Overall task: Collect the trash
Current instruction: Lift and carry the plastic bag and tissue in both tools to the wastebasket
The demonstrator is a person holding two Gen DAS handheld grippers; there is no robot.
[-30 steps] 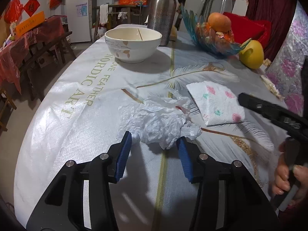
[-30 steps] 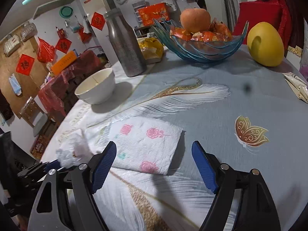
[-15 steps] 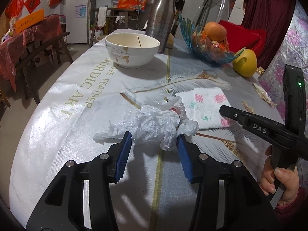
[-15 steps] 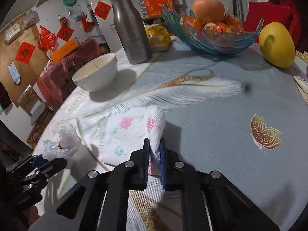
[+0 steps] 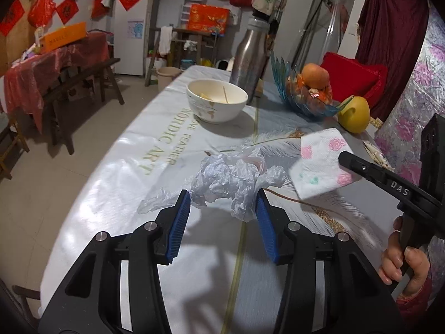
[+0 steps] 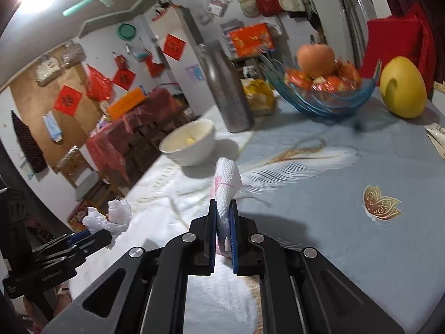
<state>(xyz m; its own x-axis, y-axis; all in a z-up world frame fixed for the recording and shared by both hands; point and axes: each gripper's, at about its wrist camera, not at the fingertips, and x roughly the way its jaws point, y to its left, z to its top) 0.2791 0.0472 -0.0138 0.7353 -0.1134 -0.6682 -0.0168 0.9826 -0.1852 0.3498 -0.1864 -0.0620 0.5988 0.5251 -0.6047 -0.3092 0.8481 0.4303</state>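
Observation:
A crumpled clear plastic bag (image 5: 230, 181) lies on the table between the blue pads of my left gripper (image 5: 222, 197), which is open around its near end; the bag also shows in the right wrist view (image 6: 111, 218). My right gripper (image 6: 222, 208) is shut on a white paper napkin with pink roses (image 6: 226, 186) and holds it lifted off the table. In the left wrist view the napkin (image 5: 319, 164) hangs from the right gripper's tip (image 5: 343, 157) above the cloth.
A white bowl (image 5: 217, 103) with scraps and a toothpick stands further back. Behind it are a steel bottle (image 5: 249, 61), a blue glass fruit bowl (image 5: 303, 94) and a yellow pomelo (image 5: 354, 114). Small wrappers (image 6: 436, 136) lie at the right edge. The table edge drops off on the left.
My right gripper shut on the napkin and lifted it off the table. My left gripper stayed open around the plastic bag and rose slightly.

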